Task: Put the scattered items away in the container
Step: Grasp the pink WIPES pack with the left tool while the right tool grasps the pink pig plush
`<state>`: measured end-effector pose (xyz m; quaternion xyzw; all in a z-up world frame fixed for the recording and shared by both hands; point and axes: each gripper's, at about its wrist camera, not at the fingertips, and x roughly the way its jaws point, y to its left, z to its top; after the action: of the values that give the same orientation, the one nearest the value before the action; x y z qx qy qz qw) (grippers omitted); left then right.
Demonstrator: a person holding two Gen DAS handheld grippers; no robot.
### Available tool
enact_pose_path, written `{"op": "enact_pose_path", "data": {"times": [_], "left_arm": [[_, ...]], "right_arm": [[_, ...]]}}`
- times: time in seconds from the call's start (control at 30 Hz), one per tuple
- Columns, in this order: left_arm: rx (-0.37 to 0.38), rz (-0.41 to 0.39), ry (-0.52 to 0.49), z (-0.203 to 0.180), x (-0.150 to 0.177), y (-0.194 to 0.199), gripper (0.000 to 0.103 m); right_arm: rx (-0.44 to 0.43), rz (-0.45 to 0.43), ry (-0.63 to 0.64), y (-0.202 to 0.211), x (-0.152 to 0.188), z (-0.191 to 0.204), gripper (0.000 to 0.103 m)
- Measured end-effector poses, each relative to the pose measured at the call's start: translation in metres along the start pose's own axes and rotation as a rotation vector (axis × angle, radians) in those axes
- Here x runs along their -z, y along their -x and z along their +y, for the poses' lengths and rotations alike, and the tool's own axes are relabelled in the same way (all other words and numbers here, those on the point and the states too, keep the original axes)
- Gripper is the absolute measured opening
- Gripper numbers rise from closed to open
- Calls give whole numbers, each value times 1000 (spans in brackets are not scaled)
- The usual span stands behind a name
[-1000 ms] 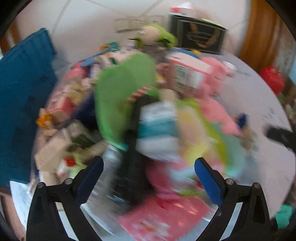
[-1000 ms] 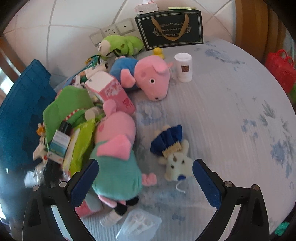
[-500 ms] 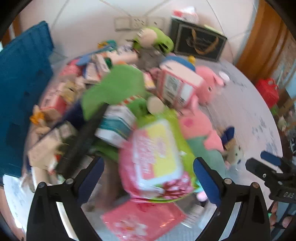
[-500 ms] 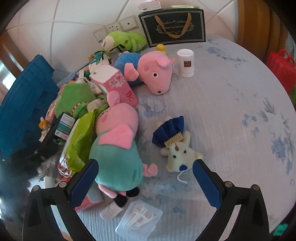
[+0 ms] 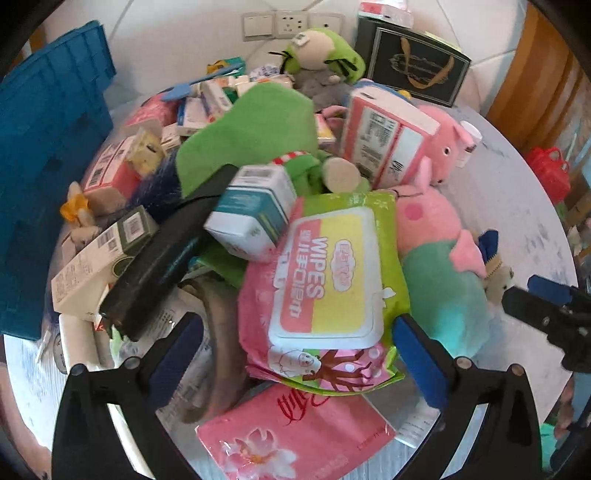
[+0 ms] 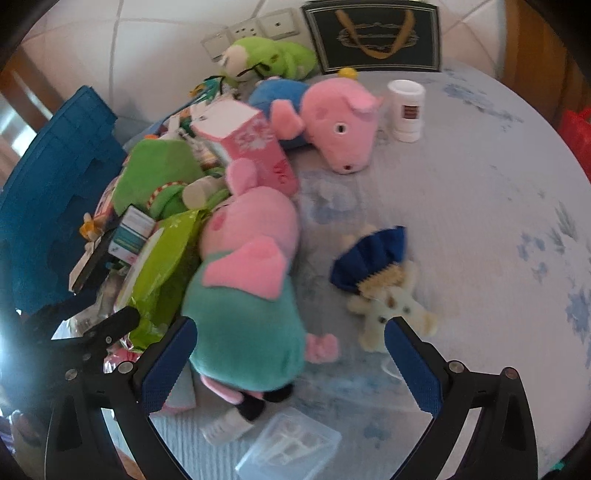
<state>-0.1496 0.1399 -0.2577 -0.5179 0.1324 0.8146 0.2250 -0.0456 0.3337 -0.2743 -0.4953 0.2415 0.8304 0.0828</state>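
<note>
A heap of items lies on a round table with a pale floral cloth. My left gripper is open, its jaws either side of a green and pink pack of wipes without holding it. My right gripper is open above a pink pig plush in a teal dress, which also shows in the left wrist view. A small cream plush with a blue hat lies just inside its right finger. A blue crate stands at the left edge, also in the right wrist view.
A second pink pig plush, a pink carton, a green frog plush, a white jar and a black gift bag sit toward the back. A clear plastic box lies at the near edge. A pink tissue pack lies below the wipes.
My left gripper has pulled back from the heap, and its view has sharpened on the wipes pack. My right gripper has moved down closer to the teal-dressed pig and the small cream plush.
</note>
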Motion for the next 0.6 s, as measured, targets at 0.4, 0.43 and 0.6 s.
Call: {"op": "enact_pose_path", "data": {"times": [0.4,0.43,0.6], "left_arm": [[36,89,-69,-15,-12,-45,92],[45,89,-85,-12,-11,-43,91],[46,90,-110,-2,-11,-41,90]], "right_arm": [[42,80,-25,-31,-31,12,103],[43,89,-19,-34,-33,15,103],[58,145,18,-60,-41,30,103]]}}
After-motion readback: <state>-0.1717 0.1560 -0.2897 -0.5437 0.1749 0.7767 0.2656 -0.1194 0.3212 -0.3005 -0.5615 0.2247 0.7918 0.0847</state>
